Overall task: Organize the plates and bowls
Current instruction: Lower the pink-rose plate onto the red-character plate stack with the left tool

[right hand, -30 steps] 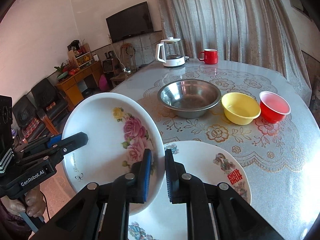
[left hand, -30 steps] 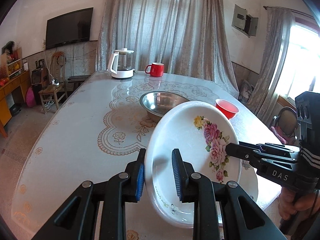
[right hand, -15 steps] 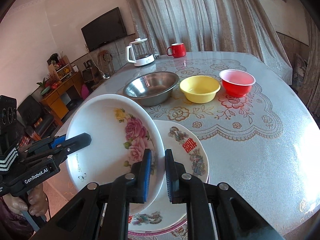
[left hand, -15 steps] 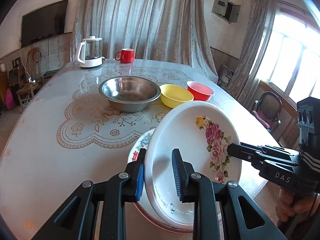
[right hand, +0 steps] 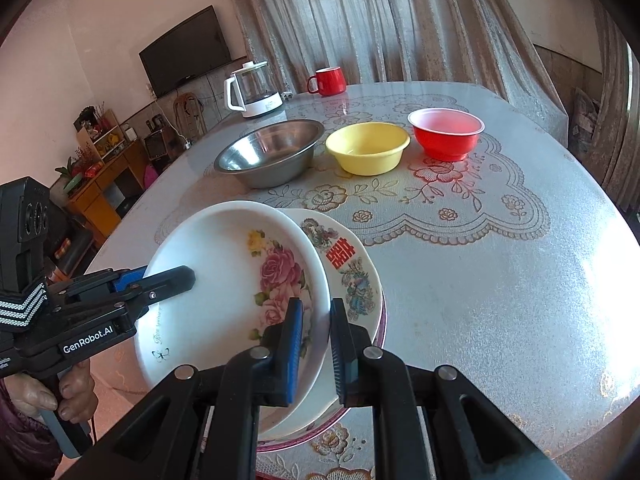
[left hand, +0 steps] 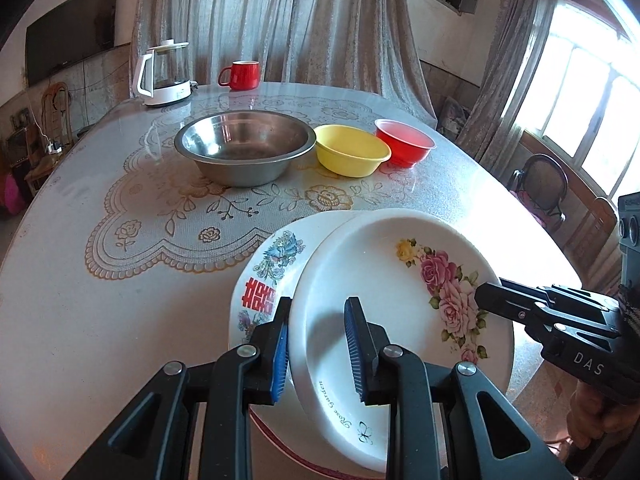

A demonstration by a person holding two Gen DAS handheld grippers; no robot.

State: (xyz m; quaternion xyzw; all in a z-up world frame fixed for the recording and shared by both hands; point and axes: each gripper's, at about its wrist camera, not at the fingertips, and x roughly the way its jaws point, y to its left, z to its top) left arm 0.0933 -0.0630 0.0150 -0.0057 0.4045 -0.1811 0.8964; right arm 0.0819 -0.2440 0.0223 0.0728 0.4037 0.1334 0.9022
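Note:
A white deep plate with pink roses [left hand: 400, 280] hangs tilted between both grippers. My left gripper [left hand: 318, 344] is shut on its near-left rim, and in the right wrist view this gripper [right hand: 176, 278] clamps the rim from the left. My right gripper [right hand: 316, 344] is shut on the opposite rim and reaches in from the right [left hand: 486, 300] in the left wrist view. Just under the rose plate [right hand: 224, 272] lies a plate with a red character [left hand: 262, 280] on a pink-rimmed stack [right hand: 382, 320]. I cannot tell whether they touch.
A steel bowl [left hand: 244, 148], a yellow bowl [left hand: 352, 154] and a red bowl [left hand: 404, 146] stand in a row mid-table. A kettle [left hand: 160, 76] and a red mug [left hand: 240, 74] sit at the far edge. The table's near edge [right hand: 560, 432] runs close to the stack.
Both grippers have carried the rose plate over the table and down, so it now hangs low over the plate with the red character. The grips have not changed.

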